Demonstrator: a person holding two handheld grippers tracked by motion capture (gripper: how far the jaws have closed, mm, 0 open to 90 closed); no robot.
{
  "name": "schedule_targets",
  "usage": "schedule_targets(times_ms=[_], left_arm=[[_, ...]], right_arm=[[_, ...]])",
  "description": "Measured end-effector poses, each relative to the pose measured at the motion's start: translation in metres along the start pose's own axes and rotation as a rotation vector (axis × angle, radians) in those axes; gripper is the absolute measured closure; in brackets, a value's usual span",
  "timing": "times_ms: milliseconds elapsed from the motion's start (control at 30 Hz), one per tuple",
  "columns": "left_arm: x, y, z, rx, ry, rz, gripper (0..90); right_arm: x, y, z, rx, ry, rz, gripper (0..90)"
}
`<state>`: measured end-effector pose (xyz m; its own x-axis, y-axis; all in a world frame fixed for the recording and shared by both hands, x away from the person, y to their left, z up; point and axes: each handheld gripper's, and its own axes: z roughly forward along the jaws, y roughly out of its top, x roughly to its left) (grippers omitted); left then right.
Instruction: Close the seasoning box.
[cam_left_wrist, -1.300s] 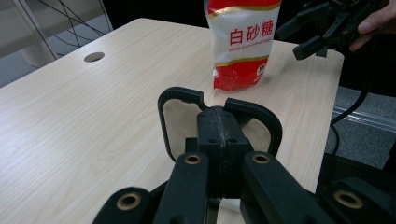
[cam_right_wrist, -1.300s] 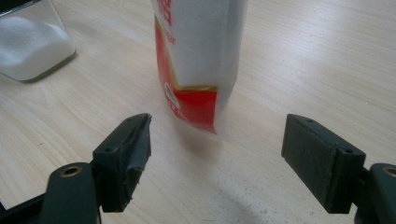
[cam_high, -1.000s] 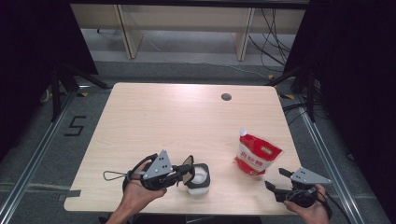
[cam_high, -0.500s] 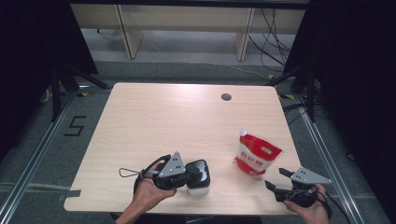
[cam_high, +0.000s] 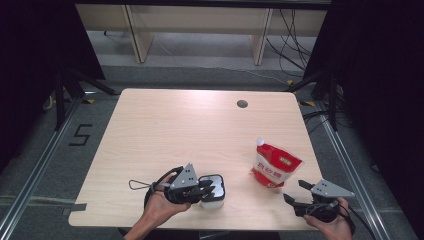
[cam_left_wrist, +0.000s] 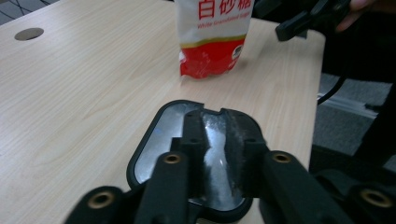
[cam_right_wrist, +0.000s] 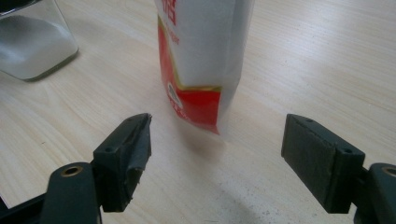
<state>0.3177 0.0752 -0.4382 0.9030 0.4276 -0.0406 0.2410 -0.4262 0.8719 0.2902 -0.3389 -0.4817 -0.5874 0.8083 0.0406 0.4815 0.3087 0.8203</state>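
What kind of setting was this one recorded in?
Probably a lab or recording workspace, not a kitchen: a bare wooden table with a cable hole, dark curtains on both sides, loose cables on the floor behind.

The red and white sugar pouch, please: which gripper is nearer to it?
Right. The right gripper sits just off the sugar pouch, jaws open toward it. The left gripper is farther away, over the jar near the table's front edge.

Overhead camera faces the table (cam_high: 165, 125); both close claw-mounted cameras share the pouch (cam_left_wrist: 212, 35).
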Motion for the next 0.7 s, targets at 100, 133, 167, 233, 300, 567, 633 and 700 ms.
schedule_targets(times_ms=[100,133,167,233,300,567,633,700], left_arm=[[0.001,-0.003,-0.007,-0.020,0.004,-0.026,65.5],[0.000,-0.004,-0.010,-0.018,0.008,-0.037,62.7],[0.000,-0.006,-0.011,-0.022,0.005,-0.044,59.7],[0.000,-0.010,-0.015,-0.024,0.010,-0.059,54.0],[0.000,-0.014,-0.019,-0.024,0.016,-0.062,48.9],[0.006,-0.033,-0.038,-0.019,0.078,-0.082,34.1],[0.012,-0.041,-0.043,-0.002,0.099,-0.070,31.3],[0.015,-0.050,-0.046,-0.031,0.126,-0.147,26.2]], right_arm=[[0.001,0.000,0.000,0.004,0.001,0.003,25.0],[-0.001,0.000,0.000,-0.004,-0.003,-0.023,25.0],[-0.002,0.001,0.000,-0.008,-0.006,-0.039,25.0],[-0.002,0.001,0.001,-0.007,-0.005,-0.038,25.0],[0.001,0.000,0.000,0.001,0.001,-0.002,24.9],[0.001,0.001,-0.001,0.001,0.001,-0.007,23.2],[-0.001,0.002,-0.001,-0.017,-0.002,-0.047,23.0],[0.000,0.002,0.000,-0.008,0.018,-0.034,22.6]])
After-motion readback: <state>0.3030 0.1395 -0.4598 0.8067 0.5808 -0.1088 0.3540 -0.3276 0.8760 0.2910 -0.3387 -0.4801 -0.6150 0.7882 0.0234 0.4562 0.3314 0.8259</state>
